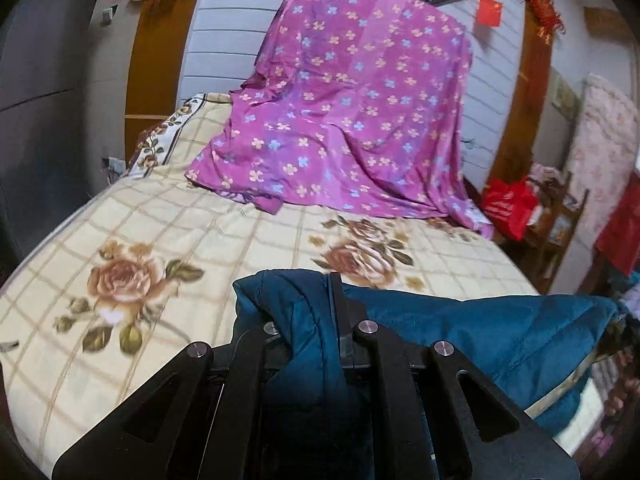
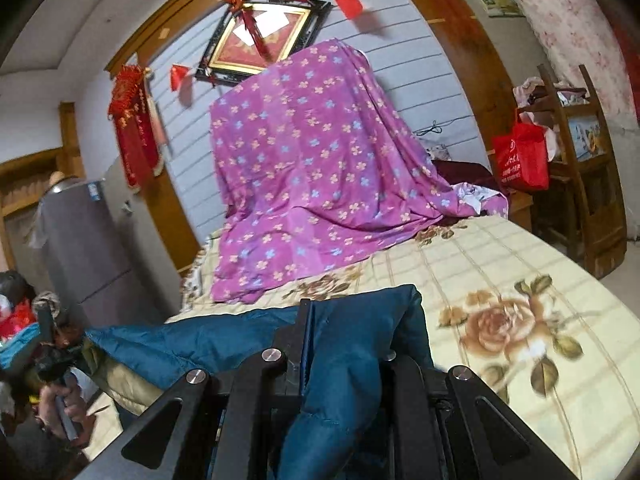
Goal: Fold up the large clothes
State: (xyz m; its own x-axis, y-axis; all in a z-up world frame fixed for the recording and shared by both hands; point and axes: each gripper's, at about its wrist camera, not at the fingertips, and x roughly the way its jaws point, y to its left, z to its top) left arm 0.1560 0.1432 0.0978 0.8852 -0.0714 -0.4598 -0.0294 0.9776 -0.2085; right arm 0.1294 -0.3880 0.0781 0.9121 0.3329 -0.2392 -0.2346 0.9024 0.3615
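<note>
A large teal quilted garment (image 1: 460,328) with a beige lining is held up over the near edge of the bed, stretched between both grippers. My left gripper (image 1: 320,300) is shut on one corner of it; the fabric bunches between the fingers. My right gripper (image 2: 320,320) is shut on the other corner of the garment (image 2: 192,344), which drapes over the fingers and hides the right one. In the right wrist view the left gripper and the hand holding it (image 2: 60,392) show at far left.
The bed (image 1: 140,240) has a cream checked sheet with rose prints. A purple flowered cloth (image 1: 352,108) covers a tall pile at the headboard. A wooden rack (image 2: 580,168) with a red bag (image 2: 520,156) stands right of the bed. A grey fridge (image 2: 80,240) stands left.
</note>
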